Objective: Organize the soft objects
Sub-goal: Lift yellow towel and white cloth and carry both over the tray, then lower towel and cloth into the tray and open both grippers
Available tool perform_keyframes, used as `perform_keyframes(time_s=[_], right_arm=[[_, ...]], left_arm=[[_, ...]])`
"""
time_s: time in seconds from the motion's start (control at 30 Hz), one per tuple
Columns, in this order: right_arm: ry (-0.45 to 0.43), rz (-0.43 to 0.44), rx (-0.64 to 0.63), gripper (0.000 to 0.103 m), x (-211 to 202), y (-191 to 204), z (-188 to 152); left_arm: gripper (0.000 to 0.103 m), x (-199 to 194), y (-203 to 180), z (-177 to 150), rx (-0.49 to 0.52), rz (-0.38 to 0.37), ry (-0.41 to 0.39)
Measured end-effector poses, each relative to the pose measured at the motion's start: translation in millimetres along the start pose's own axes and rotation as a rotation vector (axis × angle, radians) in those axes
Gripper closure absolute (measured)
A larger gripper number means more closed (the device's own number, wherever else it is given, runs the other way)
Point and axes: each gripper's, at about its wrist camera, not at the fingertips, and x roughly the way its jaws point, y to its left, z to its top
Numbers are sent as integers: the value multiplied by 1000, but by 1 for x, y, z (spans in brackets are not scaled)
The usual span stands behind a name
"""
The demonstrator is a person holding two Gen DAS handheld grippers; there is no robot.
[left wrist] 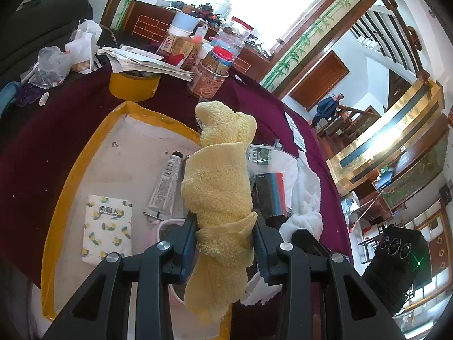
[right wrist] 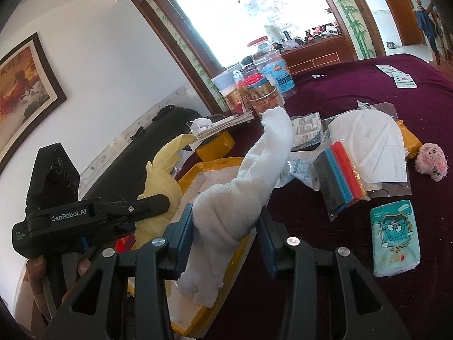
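Terry cloth, limp and light: left gripper point(left wrist: 225, 240) pinches yellow towel point(left wrist: 218, 187) mid-length; right gripper point(right wrist: 226, 240) clamps white towel point(right wrist: 249, 181). Bunched middles hold best; ends droop.

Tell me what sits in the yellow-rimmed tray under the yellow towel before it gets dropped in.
The left tool grips the yellow towel above the tray. On the tray floor lie a tissue pack and a squeezed tube. The floor beyond them, toward the far rim, looks bare.
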Motion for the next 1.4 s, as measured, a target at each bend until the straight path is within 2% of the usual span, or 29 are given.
perform_keyframes(time_s=[0.4,0.7,0.87,0.97,1.17,1.4], right_arm=[[12,17,-18,62,8,7,2],[76,34,-70,62,41,21,10],[130,31,-153,61,73,32,20],[163,34,-170,61,93,33,21],[186,37,-161,61,113,26,13],[201,38,-134,59,120,20,13]], left_arm=[[65,0,19,6,-35,41,-9],[65,0,32,35,-13,101,-29],[65,28,44,54,-23,95,26],[65,47,52,58,-29,125,58],[65,70,68,59,-59,178,122],[65,81,75,56,-93,187,160]])
